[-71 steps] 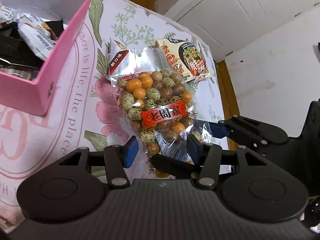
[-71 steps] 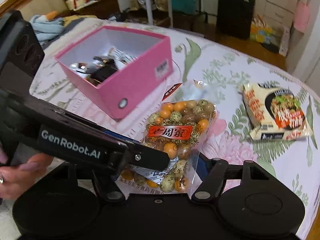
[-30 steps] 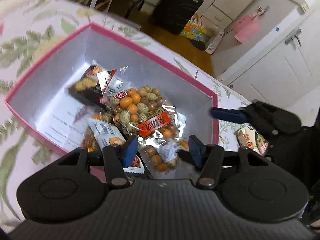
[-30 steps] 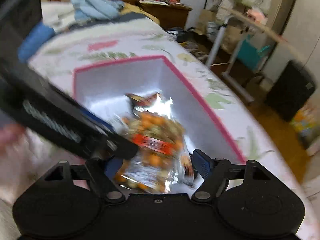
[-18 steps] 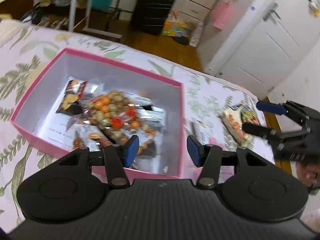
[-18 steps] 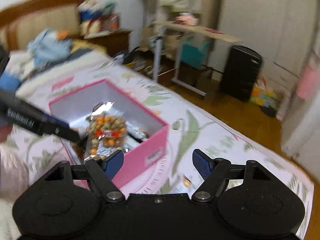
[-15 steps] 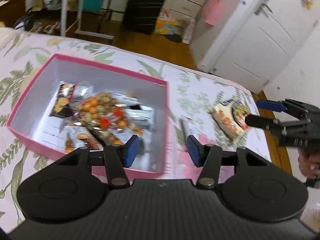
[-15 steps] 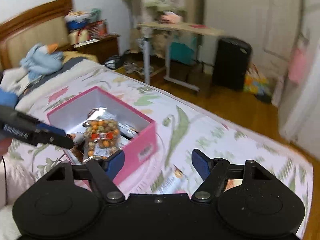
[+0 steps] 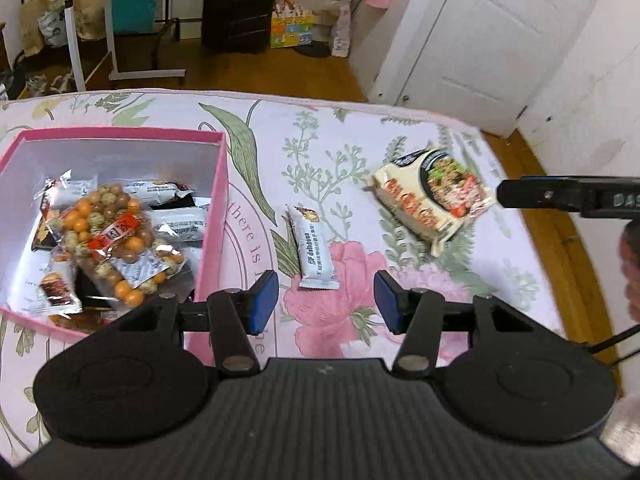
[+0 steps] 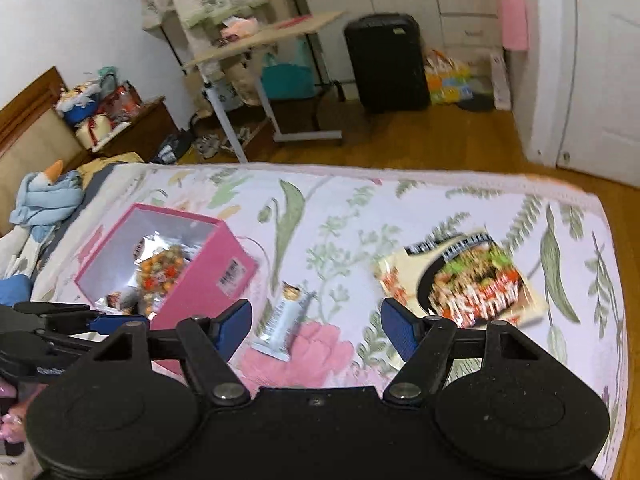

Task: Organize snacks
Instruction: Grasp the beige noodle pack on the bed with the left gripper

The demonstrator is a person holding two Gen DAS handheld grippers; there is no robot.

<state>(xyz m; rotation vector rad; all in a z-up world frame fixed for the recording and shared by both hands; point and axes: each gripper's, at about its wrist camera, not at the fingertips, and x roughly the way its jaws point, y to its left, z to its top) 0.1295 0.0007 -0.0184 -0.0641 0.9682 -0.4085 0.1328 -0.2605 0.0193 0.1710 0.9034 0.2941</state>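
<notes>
My left gripper point(image 9: 324, 300) hangs with its blue pads spread and nothing between them, above the floral cloth point(image 9: 320, 140) just beside the pink box point(image 9: 218, 216). The bag of coated nuts point(image 9: 114, 240) lies in that box on other packets. My right gripper point(image 10: 316, 328) is also spread and empty; the white snack bar point(image 10: 286, 322) and noodle packet point(image 10: 468, 280) lie apart on the cloth.

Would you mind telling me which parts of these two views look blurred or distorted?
Left wrist view: the noodle packet is slightly smeared, while the pink box and white snack bar stay sharp. Right wrist view: the noodle packet is heavily motion-blurred and the bedspread pattern is soft. Both views bow straight lines at the edges.
</notes>
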